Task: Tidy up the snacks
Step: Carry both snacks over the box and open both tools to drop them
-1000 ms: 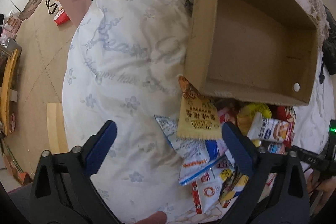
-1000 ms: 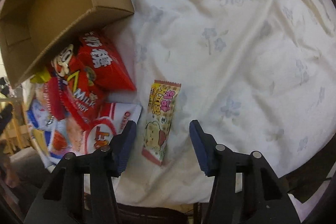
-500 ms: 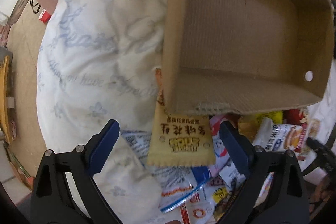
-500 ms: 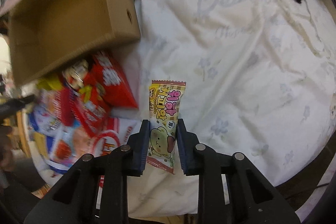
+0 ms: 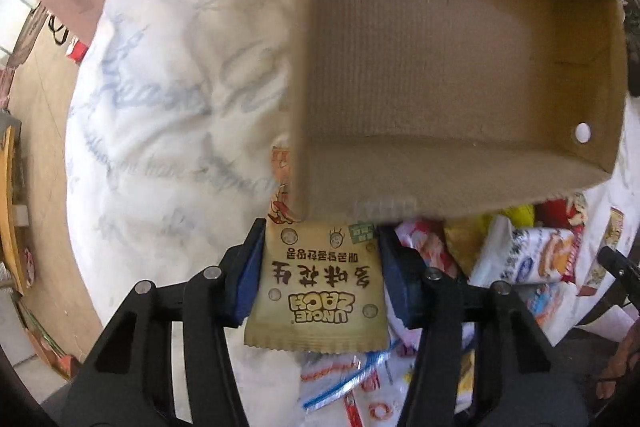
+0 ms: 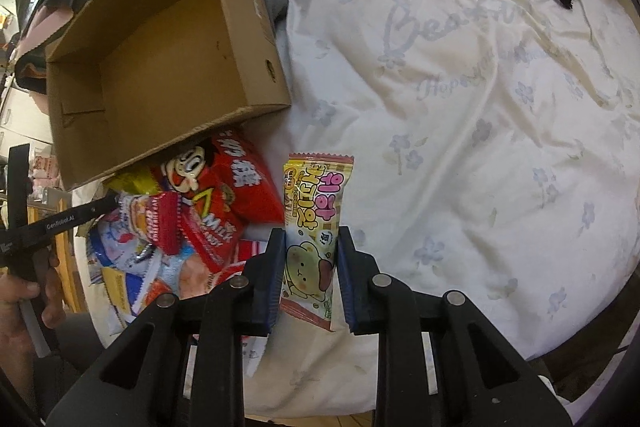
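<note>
Since a second ago both our grippers have closed: the left gripper (image 5: pixel 320 267) pinches the tan packet (image 5: pixel 318 291) under the cardboard box (image 5: pixel 440 67)'s near wall, the right gripper (image 6: pixel 310 267) pinches the yellow bar (image 6: pixel 314 223). Lifting could snag that wall.

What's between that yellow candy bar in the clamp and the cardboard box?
In the right wrist view, only bare flowered bedsheet separates the candy bar from the cardboard box; red snack bags lie alongside.

The cardboard box (image 5: pixel 440 67) hides the far end of the tan snack packet (image 5: pixel 318 291), and the picture's top edge cuts off the box's far wall. Most packets in the snack pile (image 6: pixel 192 219) overlap, so their labels cannot be read whole.
</note>
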`<state>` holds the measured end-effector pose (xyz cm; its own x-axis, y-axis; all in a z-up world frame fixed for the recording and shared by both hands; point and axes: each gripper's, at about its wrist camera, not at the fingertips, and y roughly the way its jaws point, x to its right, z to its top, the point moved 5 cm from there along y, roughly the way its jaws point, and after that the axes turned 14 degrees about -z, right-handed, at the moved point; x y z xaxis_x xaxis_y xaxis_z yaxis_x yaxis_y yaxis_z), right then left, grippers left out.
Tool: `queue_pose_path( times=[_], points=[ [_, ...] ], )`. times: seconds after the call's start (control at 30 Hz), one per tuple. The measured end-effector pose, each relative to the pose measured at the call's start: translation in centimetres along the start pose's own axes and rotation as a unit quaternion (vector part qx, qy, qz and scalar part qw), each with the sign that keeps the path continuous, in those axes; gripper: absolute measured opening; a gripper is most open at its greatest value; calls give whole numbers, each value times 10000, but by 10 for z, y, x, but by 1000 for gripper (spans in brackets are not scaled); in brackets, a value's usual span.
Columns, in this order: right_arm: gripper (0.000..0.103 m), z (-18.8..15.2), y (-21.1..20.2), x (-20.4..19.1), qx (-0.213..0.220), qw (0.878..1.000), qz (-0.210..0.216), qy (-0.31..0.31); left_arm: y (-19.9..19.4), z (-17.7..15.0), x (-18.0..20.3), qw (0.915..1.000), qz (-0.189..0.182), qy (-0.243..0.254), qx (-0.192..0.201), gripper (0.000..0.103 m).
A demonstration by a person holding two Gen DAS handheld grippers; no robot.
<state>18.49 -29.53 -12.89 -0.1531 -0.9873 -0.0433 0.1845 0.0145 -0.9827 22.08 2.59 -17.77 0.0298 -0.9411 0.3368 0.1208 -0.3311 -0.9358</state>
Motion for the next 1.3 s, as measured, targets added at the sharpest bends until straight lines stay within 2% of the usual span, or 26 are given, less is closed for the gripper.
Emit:
queue_pose_path(
  times=[0.33,0.4,0.5,0.57,0.63,0.73,0.83,1.03,1.13,1.3],
  points=[
    [26,-3,-16,-14,303,9990,301,-98,-39,-45,-9,9994,-247,-200,135,50],
    [26,-2,-23,-15,420,9977,534,-38,-50,-56,-11,9991,-299,-197,236,50],
    [26,0,-43,-24,835,9939,713,-94,-68,-59,-16,9979,-269,-182,554,50],
    [26,3,-58,-29,1136,9897,867,-117,-86,-64,-5,9965,-165,-70,819,50],
    [26,6,-75,-32,1449,9818,1226,-105,-109,-73,6,9939,-63,26,1103,50],
    [26,8,-95,-42,1797,9685,1719,-151,-136,-68,6,9865,-41,100,1633,50],
    [26,10,-111,-50,2070,9585,1947,-205,-155,-60,13,9793,-61,237,2009,50],
    [26,19,-132,-61,2492,9423,2231,-132,-173,-34,37,9714,-47,598,2298,50],
    [26,25,-136,-67,2584,9400,2225,-132,-180,-16,48,9681,-77,693,2407,50],
    [26,44,-128,-74,2615,9457,1923,-164,-177,6,65,9643,-62,922,2481,50]
  ],
)
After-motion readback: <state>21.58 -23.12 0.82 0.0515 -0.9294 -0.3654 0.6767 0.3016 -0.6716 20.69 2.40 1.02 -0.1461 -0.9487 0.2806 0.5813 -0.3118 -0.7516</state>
